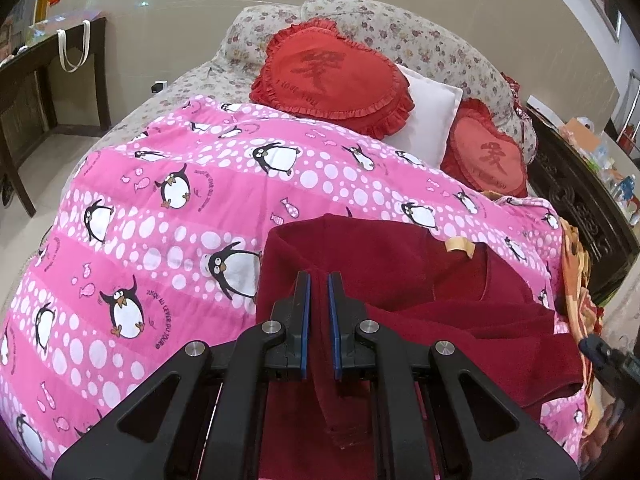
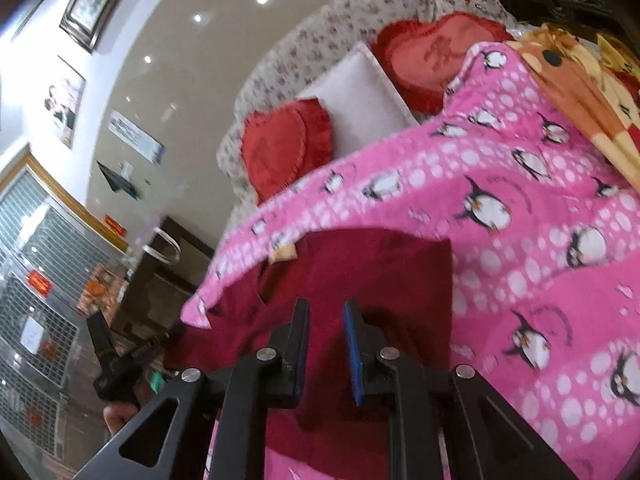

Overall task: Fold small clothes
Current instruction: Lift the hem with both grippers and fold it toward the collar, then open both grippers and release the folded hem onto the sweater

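I am watching my left gripper [image 1: 319,280]: black angular linkage arms, silver round pivot pins, blue-padded fingers [image 1: 305,320].

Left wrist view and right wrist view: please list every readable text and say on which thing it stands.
"JUSQU' AU LEVER DU JOUR": on the pink penguin quilt, beside the penguins.
One large Chinese character: on each red heart cushion; its small line below is unreadable.
Wall posters: too blurred.

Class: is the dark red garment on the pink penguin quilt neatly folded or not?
Not neatly folded: the dark red garment lies rumpled, partly doubled over, neckline label showing.
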### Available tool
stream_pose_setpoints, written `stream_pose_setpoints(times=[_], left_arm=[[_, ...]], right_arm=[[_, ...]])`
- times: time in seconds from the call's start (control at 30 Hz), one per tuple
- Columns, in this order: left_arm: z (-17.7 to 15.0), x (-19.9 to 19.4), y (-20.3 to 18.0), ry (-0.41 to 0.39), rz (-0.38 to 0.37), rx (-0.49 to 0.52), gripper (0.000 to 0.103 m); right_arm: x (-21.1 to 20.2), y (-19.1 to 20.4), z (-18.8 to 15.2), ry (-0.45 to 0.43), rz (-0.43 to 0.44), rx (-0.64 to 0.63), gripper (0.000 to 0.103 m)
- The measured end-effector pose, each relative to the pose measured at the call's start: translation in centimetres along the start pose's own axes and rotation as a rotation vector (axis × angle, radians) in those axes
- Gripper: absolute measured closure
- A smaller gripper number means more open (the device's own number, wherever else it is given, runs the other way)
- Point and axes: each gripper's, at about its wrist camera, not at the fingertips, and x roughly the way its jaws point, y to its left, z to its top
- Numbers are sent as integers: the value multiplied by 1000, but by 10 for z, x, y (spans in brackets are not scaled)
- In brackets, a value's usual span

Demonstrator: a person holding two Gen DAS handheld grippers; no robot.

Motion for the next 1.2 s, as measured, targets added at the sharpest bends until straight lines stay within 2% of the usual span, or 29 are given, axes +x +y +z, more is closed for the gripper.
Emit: stream_pose_setpoints(times=[0.03, 0.07, 0.1, 0.2, 0.33, 0.37, 0.4, 0.47, 0.5, 0.6, 0.8, 0.9, 1.07, 1.2], left_arm=[[0, 0, 0, -1, 1, 2, 96], [-1, 0, 0, -1, 1, 4, 96], [-1, 1, 0, -1, 2, 4, 96], [-1, 3, 1, 1, 4, 0, 96], [-1, 3, 1, 0, 5, -1, 96], [-1, 3, 1, 0, 4, 0, 96], [0, 4, 1, -1, 3, -1, 96], [1, 4, 1, 0, 2, -1, 96], [2, 5, 1, -1, 4, 0, 96], [6, 9, 0, 0, 7, -4, 96], [21, 23, -2, 2, 0, -30, 96], [30, 31, -3, -6, 22, -32, 96], [43, 47, -2, 2, 43, -20, 96], [45, 53, 2, 26, 54, -23, 96]], right_arm=[[-4, 1, -5, 9, -11, -10, 71], [-7, 0, -9, 10, -10, -12, 54], [-11, 0, -14, 9, -4, -12, 42], [-15, -2, -29, 41, 43, 20, 39], [6, 1, -38, 117, 134, 63, 40], [11, 4, -37, 125, 134, 50, 47], [17, 9, -36, 119, 132, 14, 66], [21, 20, -30, 88, 114, -53, 89], [19, 23, -25, 51, 103, -71, 95], [14, 29, -7, -41, 85, -81, 96], [28, 31, 19, -76, 16, -109, 96], [39, 25, 34, -94, -28, -101, 96], [61, 10, 50, -83, -86, -83, 96], [89, -8, 57, -43, -139, -58, 96]])
